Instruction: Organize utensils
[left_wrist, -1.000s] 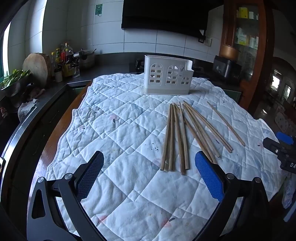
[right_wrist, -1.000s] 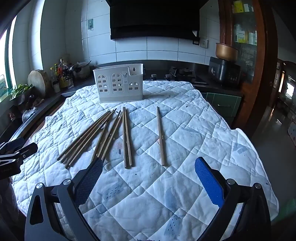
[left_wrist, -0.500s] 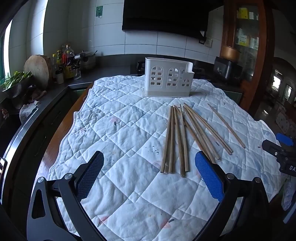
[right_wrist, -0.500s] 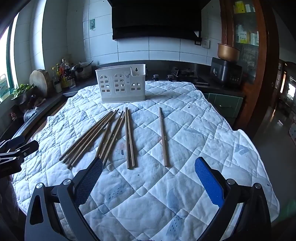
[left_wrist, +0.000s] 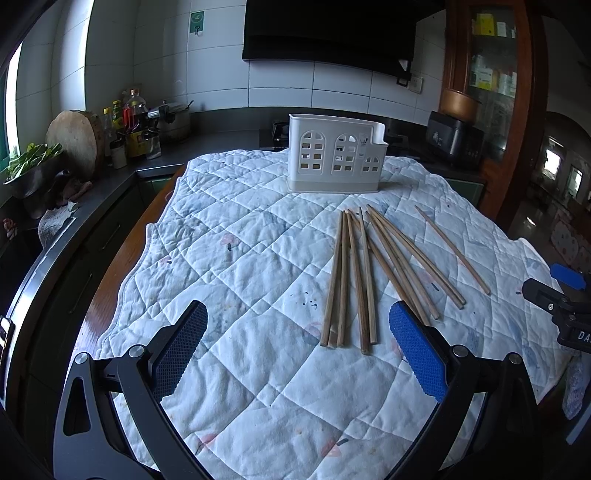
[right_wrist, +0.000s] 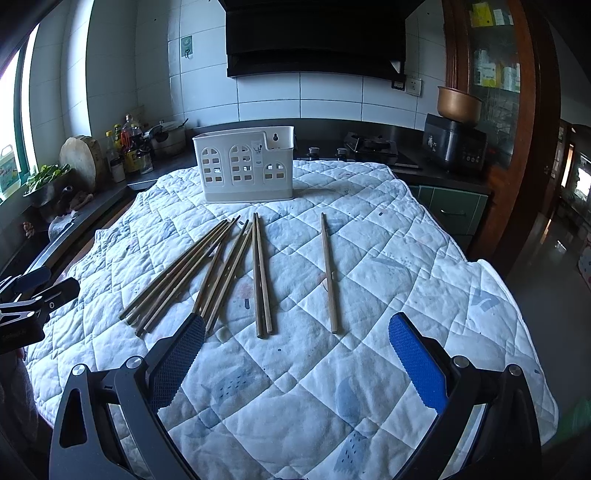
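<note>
Quilted cloth (right_wrist: 388, 236): white, patched with pale blue, spread over the bench; it carries everything named below.
Holder (right_wrist: 245, 168): white plastic caddy with arched cut-outs, upright at the far end of the cloth; nothing shows above its rim. This is the landmark.
Chopstick bundle (right_wrist: 207, 269): wooden sticks fanned on the cloth on the near side of the holder, tips pointing roughly towards it.
Chopstick pair (right_wrist: 261, 273): two sticks side by side, near side of the holder, just right of the bundle.
Lone chopstick (right_wrist: 328, 271): apart from the rest, further right, also lying towards the holder.
Left gripper (left_wrist: 297, 334): fingers spread wide, pinching nothing; hangs above the cloth, well short of the holder.
Right gripper (right_wrist: 295, 341): fingers spread wide, empty, the near ends of the pair and lone stick between them.
Change: over the last second both views have drawn slightly closer to the sticks; nothing on the cloth has shifted.
Meaning: judged as an approach only; no stick is lifted and sorting into the holder is not yet begun.
</note>
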